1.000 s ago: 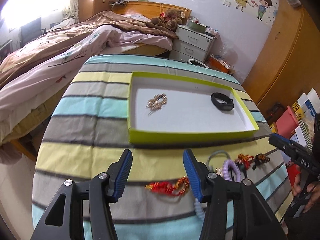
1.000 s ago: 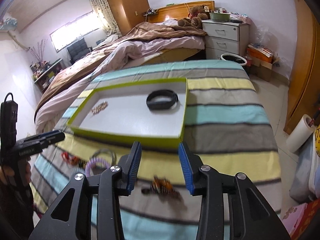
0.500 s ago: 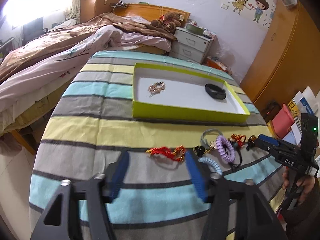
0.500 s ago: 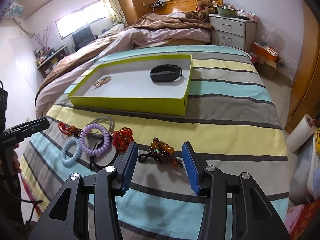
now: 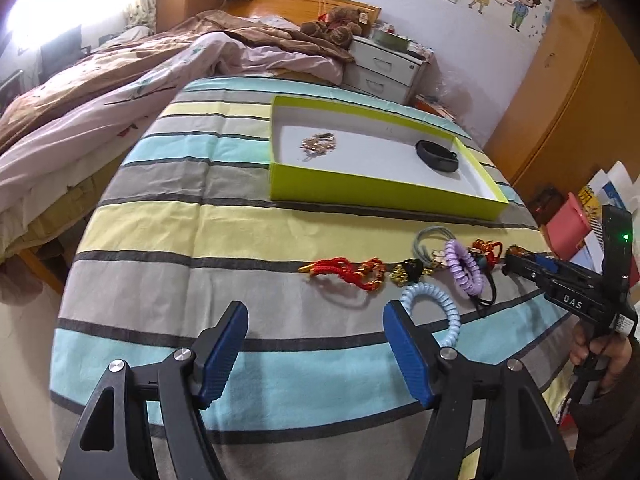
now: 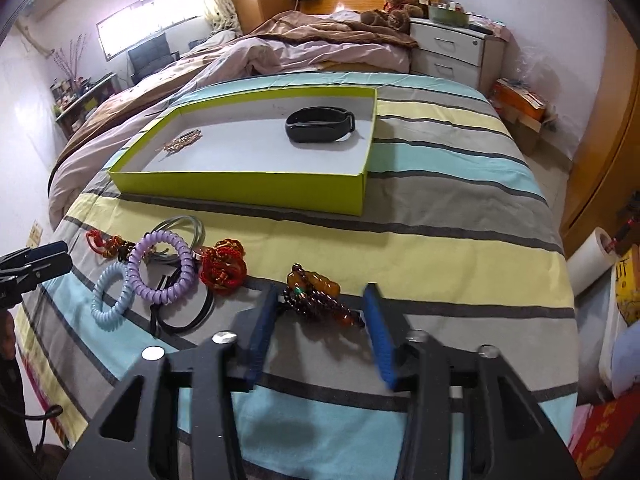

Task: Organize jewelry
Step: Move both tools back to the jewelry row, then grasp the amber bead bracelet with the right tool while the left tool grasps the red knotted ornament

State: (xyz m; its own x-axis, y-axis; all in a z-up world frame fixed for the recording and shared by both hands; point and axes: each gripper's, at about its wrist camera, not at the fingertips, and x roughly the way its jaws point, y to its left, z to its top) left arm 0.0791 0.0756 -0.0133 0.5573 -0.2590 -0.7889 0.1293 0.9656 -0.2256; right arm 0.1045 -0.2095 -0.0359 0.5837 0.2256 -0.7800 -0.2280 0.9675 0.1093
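Striped cloth (image 5: pixel 168 240) covering table, green tray (image 6: pixel 248 192) sitting on it toward far side. Inside tray: black wristband (image 6: pixel 320 125) near right end, small gold chain (image 6: pixel 182 141) near left end, well apart from each other.

Loose jewelry in a row on cloth in front of tray, outside it. From left in right wrist view: red knotted cord (image 6: pixel 102 241), pale blue coil tie (image 6: pixel 112 293), purple coil tie (image 6: pixel 164 266) overlapping blue one, grey ring (image 6: pixel 188 226) behind purple coil, black elastic (image 6: pixel 192 312) under purple coil, red-gold knot bracelet (image 6: pixel 223 266), amber bead bracelet (image 6: pixel 316 294).

Right gripper (image 6: pixel 320 322) low over cloth, jaws apart, amber bead bracelet lying between blue pads (image 6: pixel 380 336), no contact visible, nothing gripped.

Left gripper (image 5: pixel 314 330) hovering above cloth on near side of row, jaws wide apart, holding nothing. Blue coil tie just beside right pad (image 5: pixel 404 350), red knotted cord ahead between the 2 pads, not touching.

Right gripper also seen at right edge of left wrist view, tips down at end of row.
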